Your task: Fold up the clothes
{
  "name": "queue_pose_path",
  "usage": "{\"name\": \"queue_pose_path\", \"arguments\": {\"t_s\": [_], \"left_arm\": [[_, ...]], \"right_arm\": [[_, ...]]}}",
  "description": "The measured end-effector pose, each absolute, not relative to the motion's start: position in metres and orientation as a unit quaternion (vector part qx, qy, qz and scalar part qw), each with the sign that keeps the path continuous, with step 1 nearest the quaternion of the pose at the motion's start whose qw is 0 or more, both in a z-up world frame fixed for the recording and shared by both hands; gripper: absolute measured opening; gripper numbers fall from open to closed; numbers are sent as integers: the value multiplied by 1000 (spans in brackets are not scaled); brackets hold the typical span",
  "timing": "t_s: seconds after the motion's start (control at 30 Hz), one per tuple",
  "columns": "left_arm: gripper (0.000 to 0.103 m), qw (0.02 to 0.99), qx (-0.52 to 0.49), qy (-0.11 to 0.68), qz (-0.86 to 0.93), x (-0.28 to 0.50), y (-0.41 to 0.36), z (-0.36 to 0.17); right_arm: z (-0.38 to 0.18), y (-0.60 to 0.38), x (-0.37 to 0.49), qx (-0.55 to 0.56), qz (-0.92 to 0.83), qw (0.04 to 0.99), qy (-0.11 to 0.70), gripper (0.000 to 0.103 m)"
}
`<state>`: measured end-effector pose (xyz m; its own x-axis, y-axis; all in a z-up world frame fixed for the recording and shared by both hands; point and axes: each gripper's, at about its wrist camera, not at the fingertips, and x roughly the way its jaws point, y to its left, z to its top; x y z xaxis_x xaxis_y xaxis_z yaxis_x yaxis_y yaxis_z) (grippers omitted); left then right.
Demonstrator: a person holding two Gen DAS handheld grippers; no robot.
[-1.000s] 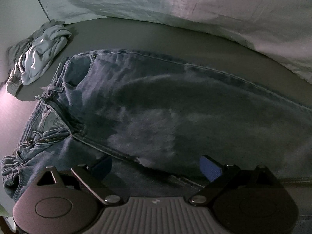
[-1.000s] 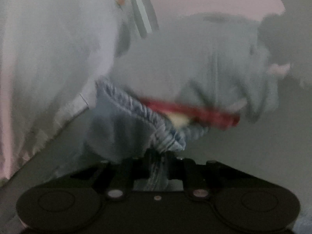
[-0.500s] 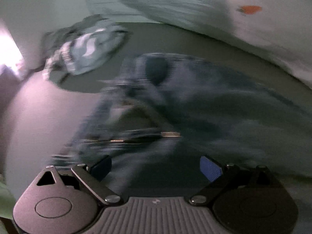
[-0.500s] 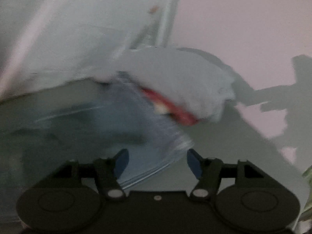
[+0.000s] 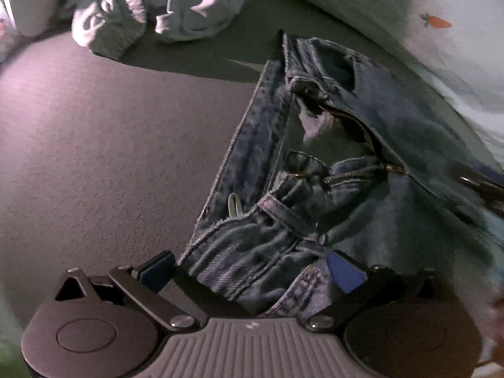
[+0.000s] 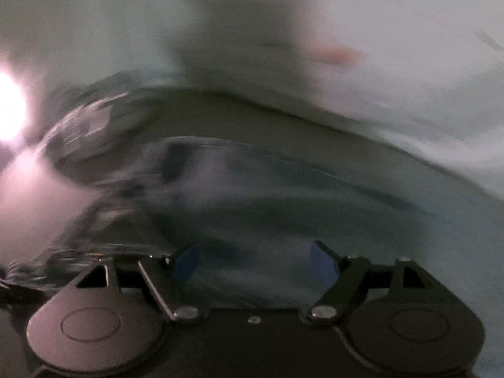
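Observation:
A pair of blue jeans lies on the dark bed surface, its waistband bunched and its zip open. My left gripper is open, and the crumpled waistband lies between its blue pads. In the blurred right wrist view the jeans spread flat ahead. My right gripper is open and empty just above the denim. A dark part of the right gripper shows at the right edge of the left wrist view.
A crumpled pile of light clothes lies at the far left of the bed; it shows blurred in the right wrist view. A white quilt with carrot prints runs along the back. Bare mattress lies left of the jeans.
My right gripper let go of the jeans' leg end, opened and swung left over the jeans. My left gripper moved left to the waistband, which now lies between its open fingers.

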<state>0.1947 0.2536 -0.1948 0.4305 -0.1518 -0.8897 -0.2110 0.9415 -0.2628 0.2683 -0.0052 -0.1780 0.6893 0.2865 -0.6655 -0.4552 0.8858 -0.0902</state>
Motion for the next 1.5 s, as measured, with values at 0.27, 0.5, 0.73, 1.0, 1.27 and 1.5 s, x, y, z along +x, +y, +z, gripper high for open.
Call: {"name": "queue_pose_path", "arguments": {"t_s": [0.27, 0.5, 0.73, 1.0, 1.27, 1.5], "left_arm": [[101, 806, -306, 507, -6, 182, 296, -202], [93, 749, -434, 500, -13, 191, 306, -213], [94, 760, -415, 501, 15, 190, 289, -207], [23, 775, -419, 468, 75, 176, 303, -195], [22, 806, -395, 429, 98, 162, 321, -176], [26, 801, -405, 427, 113, 147, 357, -181]], "right_arm": [[-184, 127, 256, -268, 291, 869, 296, 49], [-214, 136, 276, -308, 255, 862, 312, 41], [-224, 144, 288, -317, 266, 852, 320, 41], [-216, 133, 299, -220, 299, 864, 340, 6], [-206, 148, 313, -177, 317, 859, 362, 5], [-212, 193, 305, -179, 322, 853, 370, 6]]}}
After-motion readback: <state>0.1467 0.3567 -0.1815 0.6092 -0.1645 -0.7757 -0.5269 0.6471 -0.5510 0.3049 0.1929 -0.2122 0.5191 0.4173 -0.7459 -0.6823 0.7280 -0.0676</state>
